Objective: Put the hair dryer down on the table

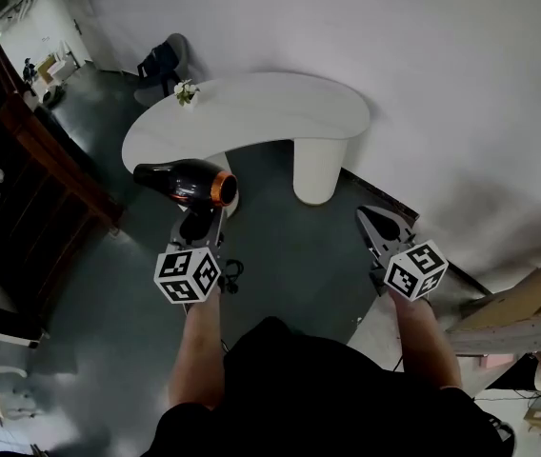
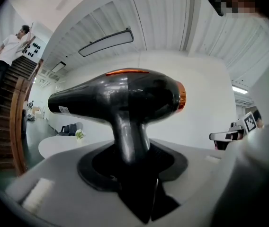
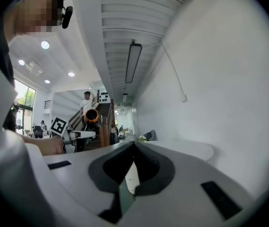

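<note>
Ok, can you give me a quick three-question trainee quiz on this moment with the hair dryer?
1. Which part of the hair dryer sits between the jaws of the left gripper? A) nozzle B) handle C) cord
2. True or false: the hair dryer already lies on the white table.
3. Fill in: the right gripper holds ____.

Key: 1 B; 2 false, it is held in the air, short of the table; 3 nothing.
</note>
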`<state>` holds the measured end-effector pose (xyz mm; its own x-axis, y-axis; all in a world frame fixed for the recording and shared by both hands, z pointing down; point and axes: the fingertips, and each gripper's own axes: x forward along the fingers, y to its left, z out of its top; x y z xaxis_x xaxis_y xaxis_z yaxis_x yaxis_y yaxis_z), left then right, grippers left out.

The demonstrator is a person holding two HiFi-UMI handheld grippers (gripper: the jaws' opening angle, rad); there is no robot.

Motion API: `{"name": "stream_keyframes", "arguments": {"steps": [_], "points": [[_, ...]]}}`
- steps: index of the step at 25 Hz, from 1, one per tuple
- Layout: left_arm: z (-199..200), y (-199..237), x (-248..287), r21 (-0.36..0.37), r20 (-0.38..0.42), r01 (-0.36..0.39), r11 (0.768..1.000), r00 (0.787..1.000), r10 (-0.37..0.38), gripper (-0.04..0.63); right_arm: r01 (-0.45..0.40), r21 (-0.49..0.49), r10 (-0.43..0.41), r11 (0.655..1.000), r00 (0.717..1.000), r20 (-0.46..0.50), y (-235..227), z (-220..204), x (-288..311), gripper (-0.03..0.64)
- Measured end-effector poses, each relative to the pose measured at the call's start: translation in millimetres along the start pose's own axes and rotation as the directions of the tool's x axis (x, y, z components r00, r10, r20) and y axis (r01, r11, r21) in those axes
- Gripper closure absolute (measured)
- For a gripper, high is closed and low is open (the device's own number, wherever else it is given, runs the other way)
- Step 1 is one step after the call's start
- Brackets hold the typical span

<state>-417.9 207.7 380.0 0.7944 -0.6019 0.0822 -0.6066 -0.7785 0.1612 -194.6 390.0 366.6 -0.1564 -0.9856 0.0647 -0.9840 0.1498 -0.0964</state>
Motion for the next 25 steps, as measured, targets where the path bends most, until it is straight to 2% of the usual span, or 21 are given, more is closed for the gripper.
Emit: {"name": "stream_keyframes", "arguments": {"steps": [6, 13, 19, 25], "points": [[-10.6, -3.5, 52.8, -0.003, -0.001, 0.042, 0.999, 0.999, -0.042, 0.414, -0.006, 0.017, 0.007, 1.0, 0.999, -0.051, -27.9, -18.8, 23.6, 0.605], [-2.8, 5.1, 150.4, -0.018, 0.009, 0.128, 0.992, 0.992, -0.128, 0.414, 0.018, 0.011, -0.017, 1.0, 0.995, -0.103, -87.9, -16.1, 83.1, 0.605], [11.5, 28.9, 235.7, -0.045, 0.007, 0.167, 0.985, 0.986, -0.167, 0.414, 0.022, 0.033, -0.015, 0.999, 0.984, -0.179, -142.2, -20.7, 152.2, 0.605], [27.7, 66.3, 302.4, -0.052, 0.005, 0.188, 0.981, 0.982, -0.188, 0.414, 0.013, 0.022, -0.008, 1.0, 0.98, -0.199, -176.6, -2.8, 225.8, 0.604]]}}
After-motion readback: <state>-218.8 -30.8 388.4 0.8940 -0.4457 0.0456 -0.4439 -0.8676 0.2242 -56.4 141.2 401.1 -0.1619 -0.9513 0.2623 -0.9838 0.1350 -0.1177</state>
